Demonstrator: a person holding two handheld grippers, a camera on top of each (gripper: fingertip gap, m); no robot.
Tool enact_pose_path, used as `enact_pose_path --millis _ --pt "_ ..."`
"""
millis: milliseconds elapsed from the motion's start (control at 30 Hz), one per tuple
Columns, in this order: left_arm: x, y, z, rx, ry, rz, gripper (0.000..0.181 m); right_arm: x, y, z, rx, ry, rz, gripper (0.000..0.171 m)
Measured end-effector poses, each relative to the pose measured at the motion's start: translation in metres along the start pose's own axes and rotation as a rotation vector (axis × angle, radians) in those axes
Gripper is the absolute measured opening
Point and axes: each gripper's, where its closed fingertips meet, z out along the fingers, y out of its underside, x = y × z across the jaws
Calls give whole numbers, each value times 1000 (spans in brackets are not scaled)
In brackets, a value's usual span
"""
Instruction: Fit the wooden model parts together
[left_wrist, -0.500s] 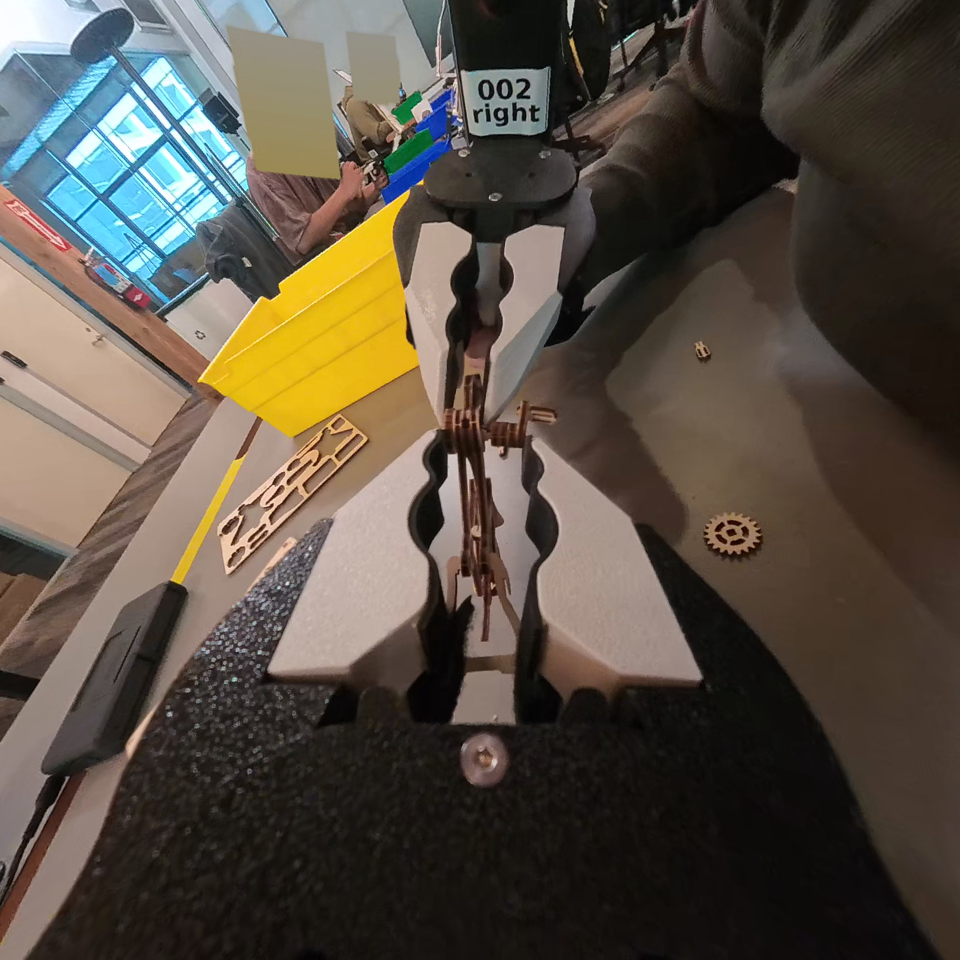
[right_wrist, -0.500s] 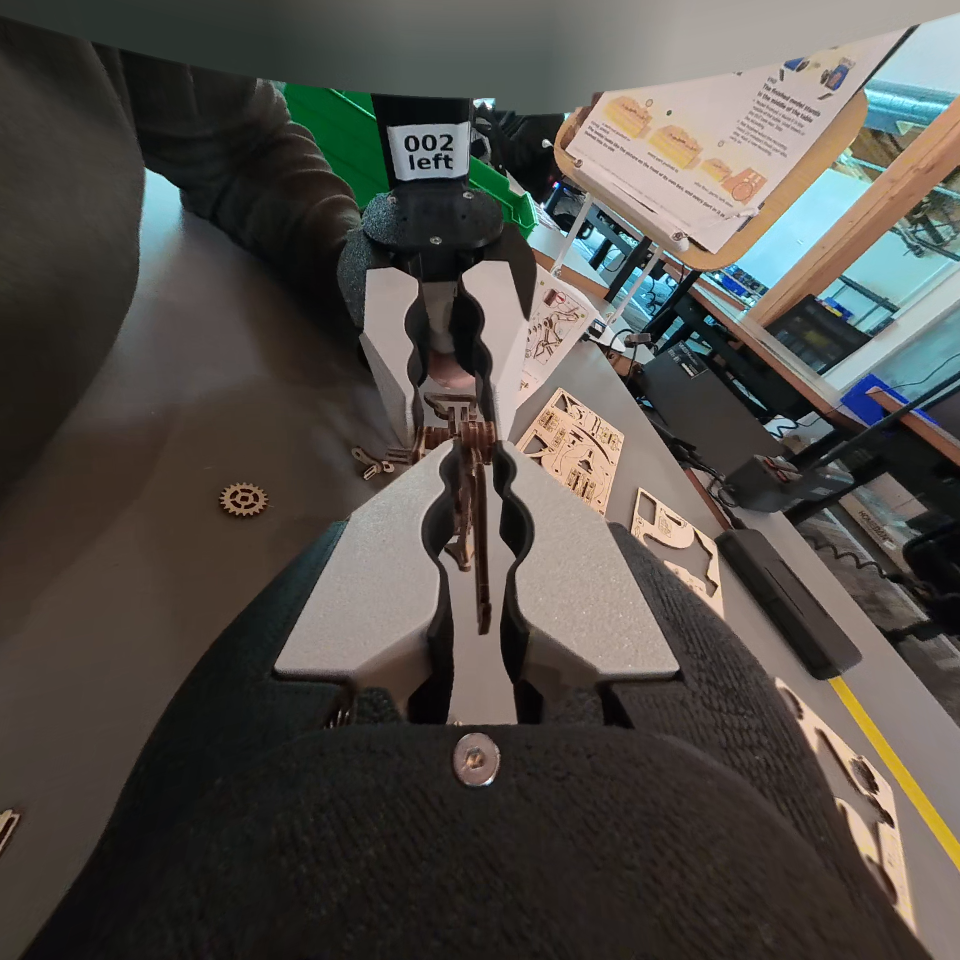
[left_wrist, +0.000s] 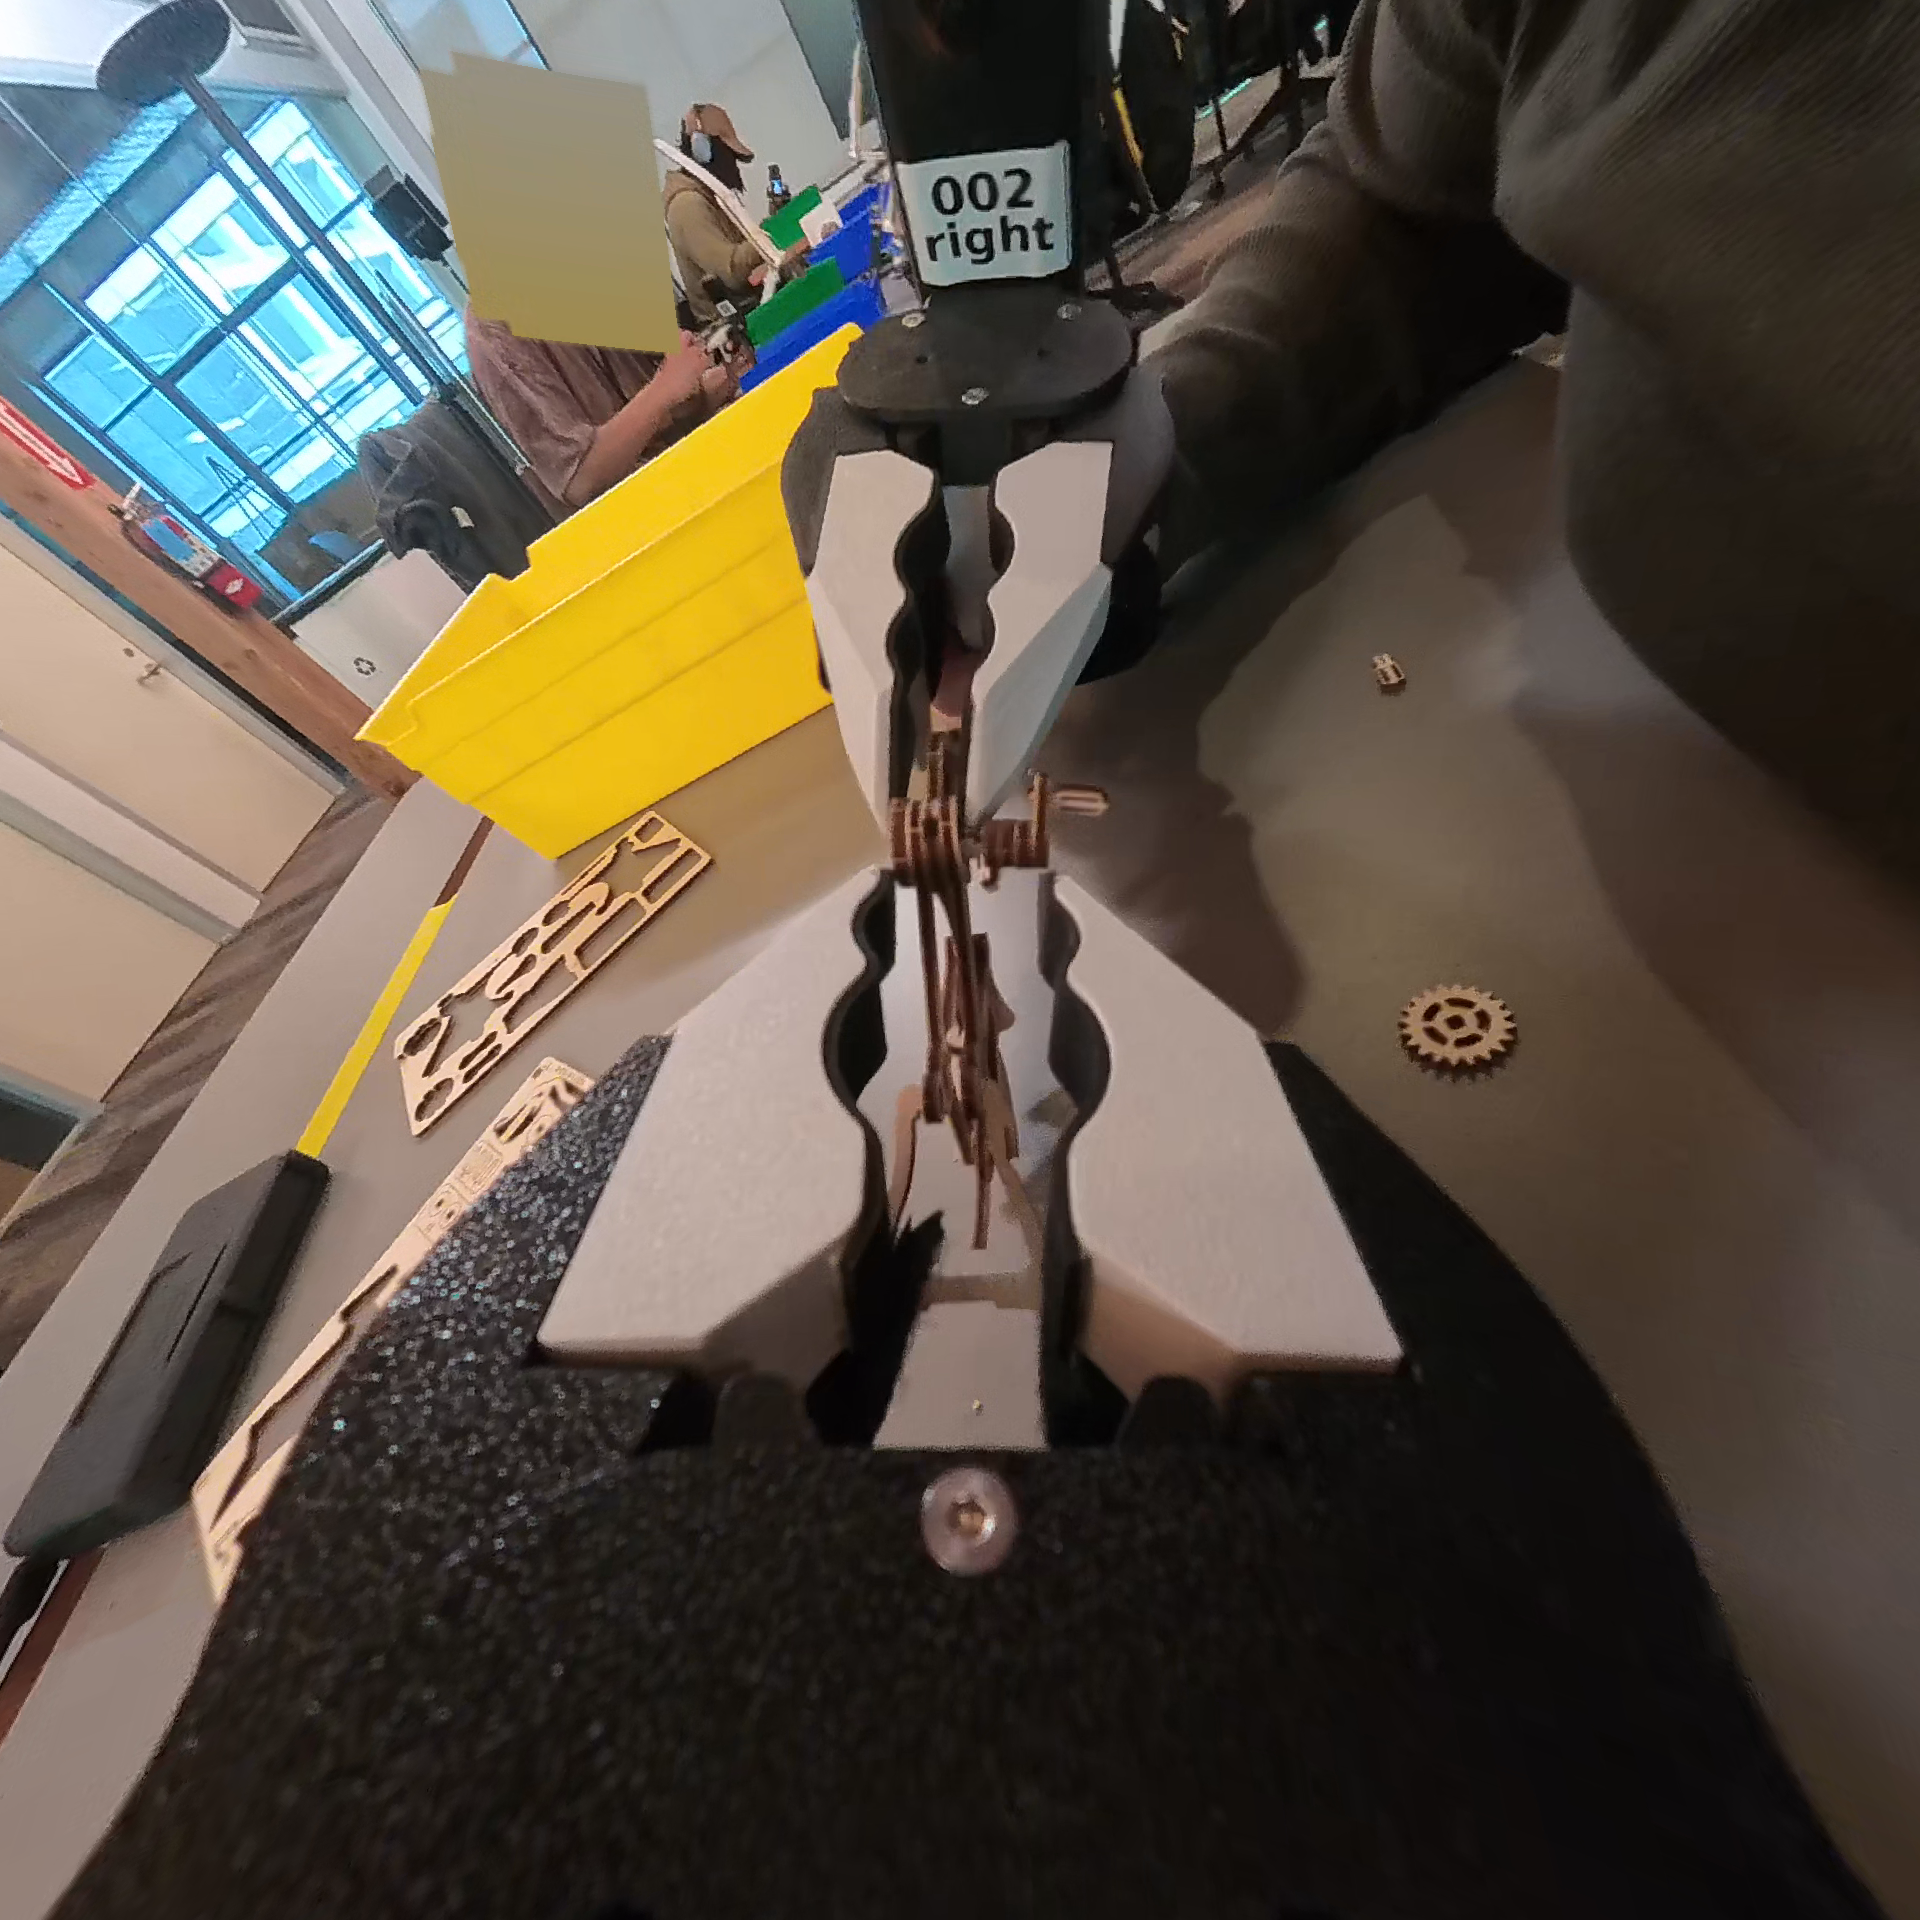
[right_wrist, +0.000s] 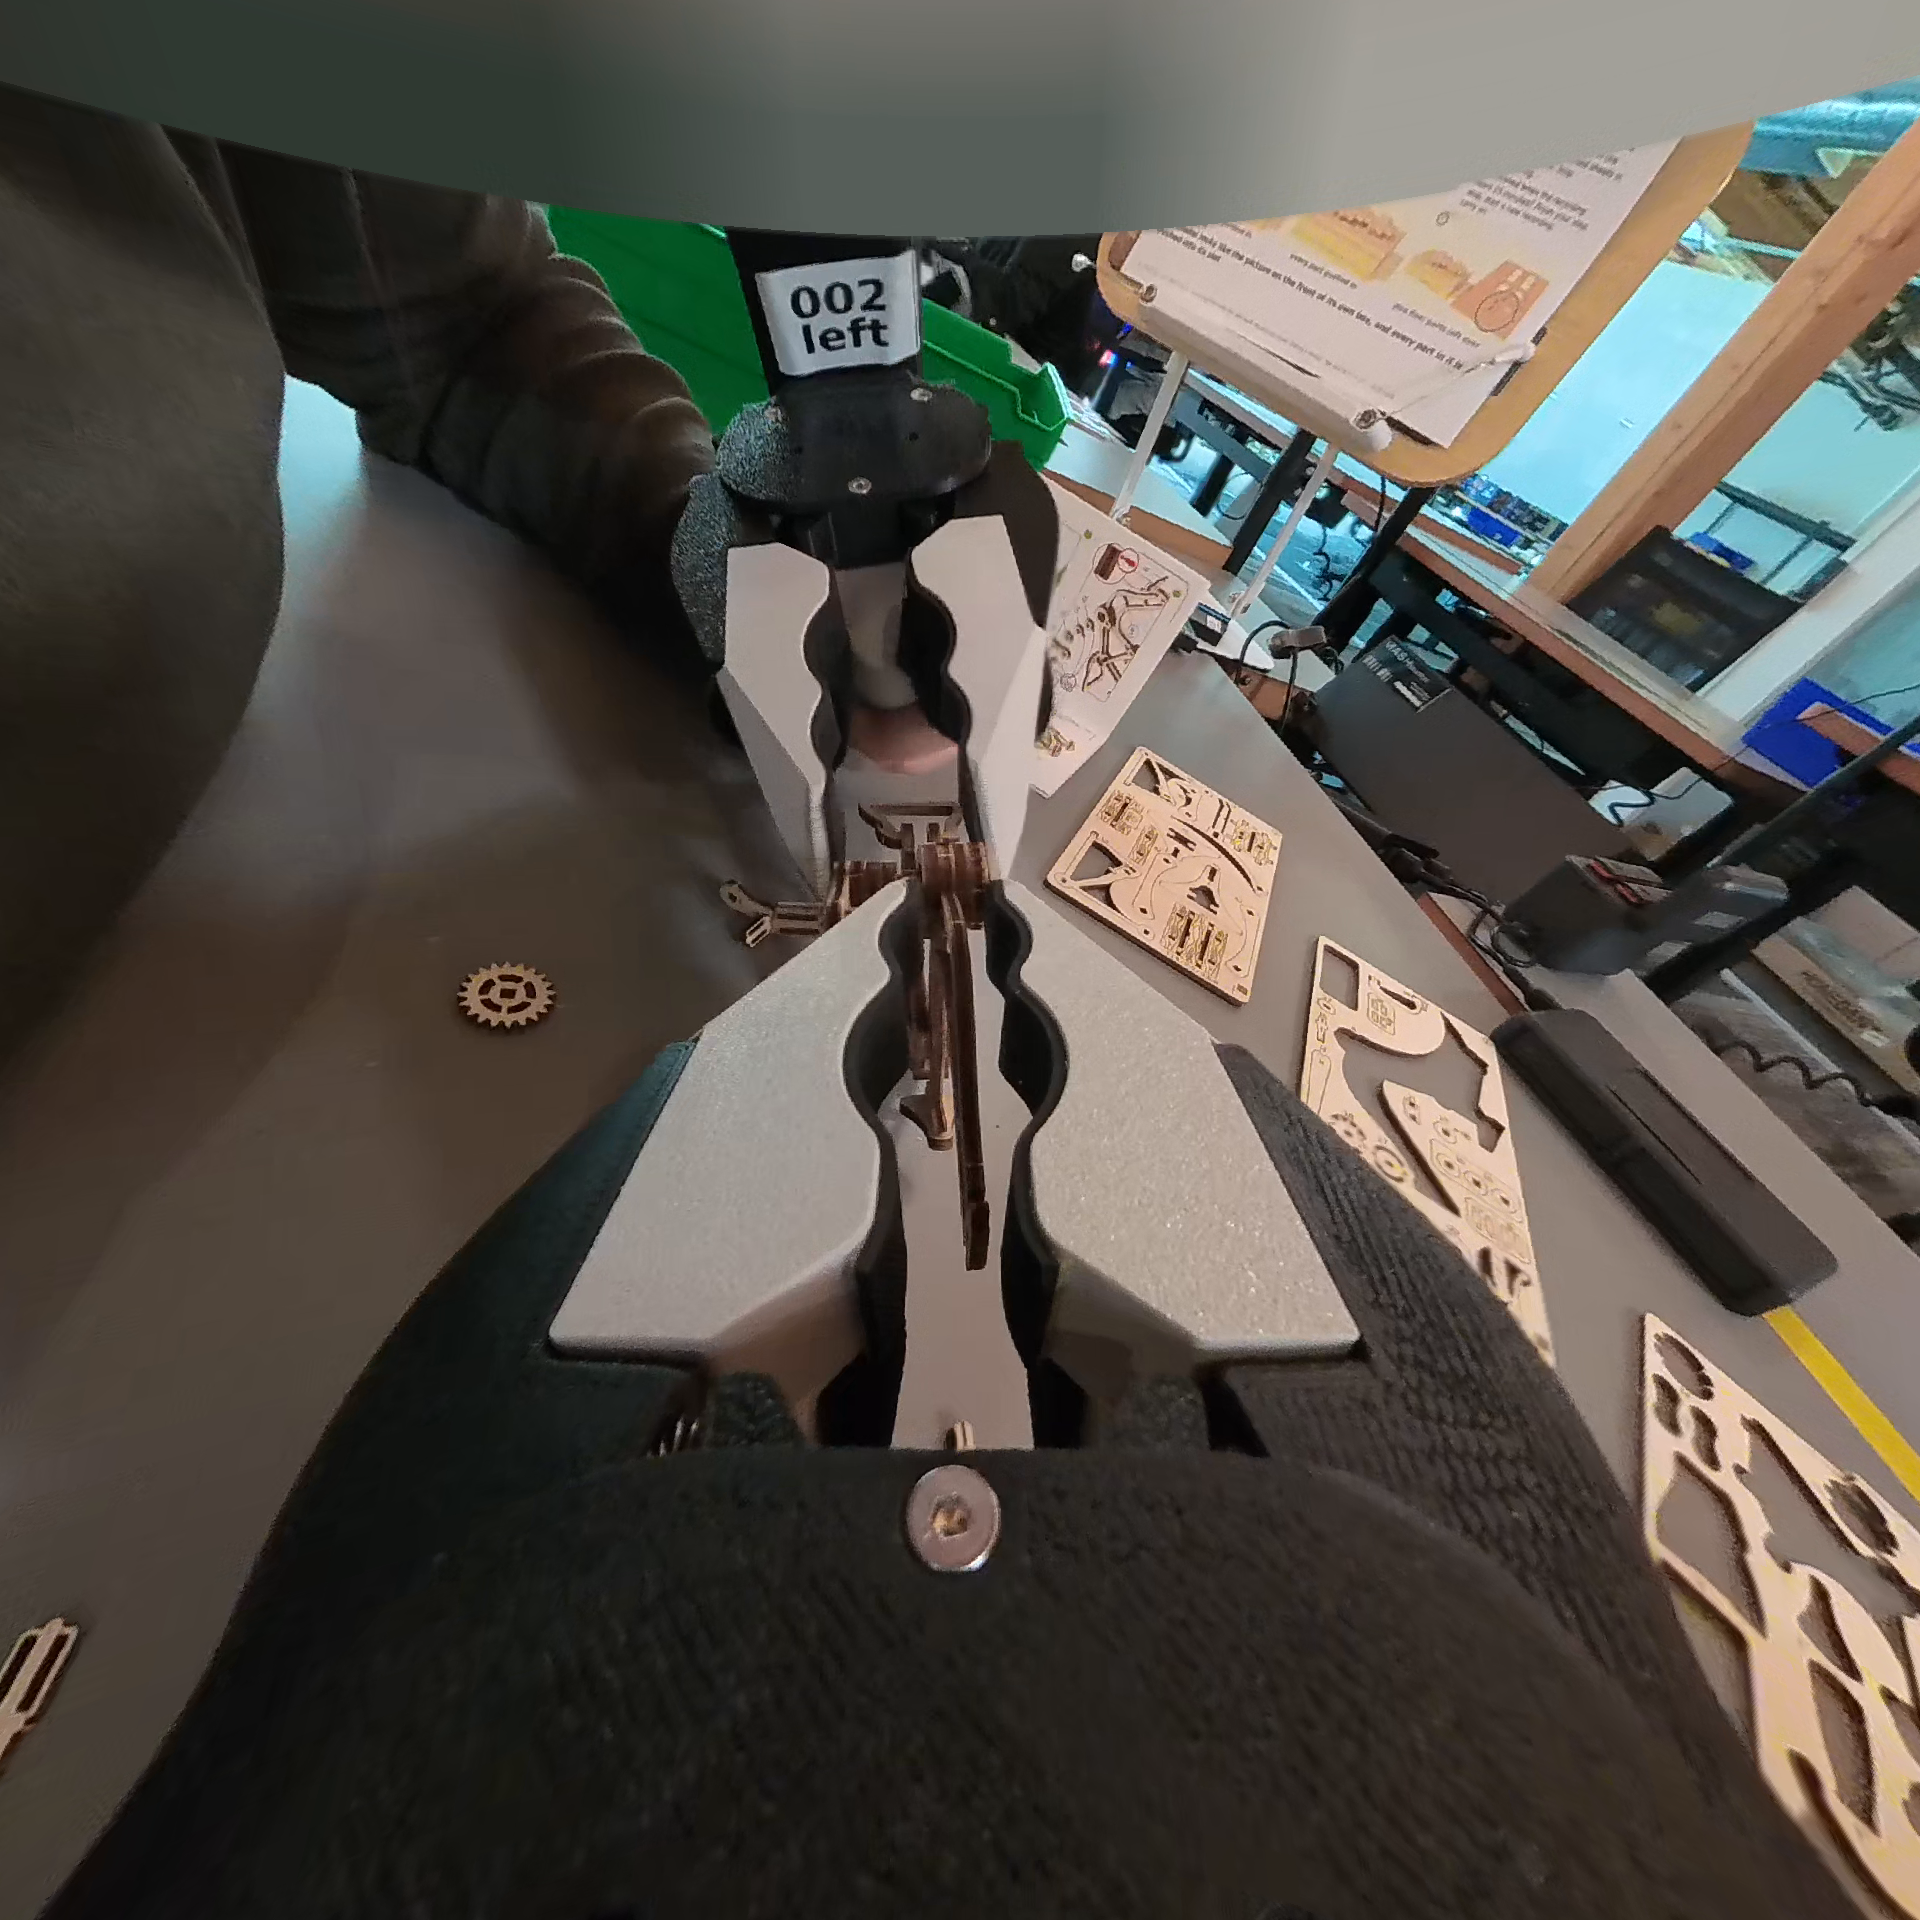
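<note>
**A:** Left wrist view first. Closed in on the wooden assembly (left_wrist: 961, 1018) with the fingers (left_wrist: 748, 1143) of the left gripper (left_wrist: 968, 883). Held clear of the desk (left_wrist: 1558, 1195), narrowed rather than fully shut, with a sliver of gap along one pad.

**B:** Right wrist view, much the same. Clamped onto a thin wooden strip (right_wrist: 971, 1195) with the right gripper (right_wrist: 940, 909). Tip to tip with the other one, meeting at the layered hub.

**A:** Pressing the strip home into that hub, by the look of it. Mid-fit, probably.

**B:** Could go wrong how?

**A:** By pushing off-axis. Likely to bend or snap such thin ply, or to pop the little side pieces off the hub. By squeezing harder, too: risks crushing the layers. By easing off: drops the lot onto the middle of the desk.

**B:** And farther out?

**A:** A loose gear (left_wrist: 1455, 1029) lying flat toward the person's edge, well apart from the join. Punched-out sheets (right_wrist: 1164, 873) toward the opposite edge, and a yellow bin (left_wrist: 623, 665) beyond. Nothing close enough to snag; no rushing, though.
</note>
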Motion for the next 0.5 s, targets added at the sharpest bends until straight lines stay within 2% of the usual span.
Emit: enact_pose_path --millis 67,200,500 --pt "-1 0 0 6 -3 -13 22 0 0 0 4 -2 11 10" --pt "2 -1 3 8 -20 10 30 0 0 0 13 0 23 9" --pt "3 -3 3 -27 -35 33 26 -3 -3 1 19 29 -43 10"
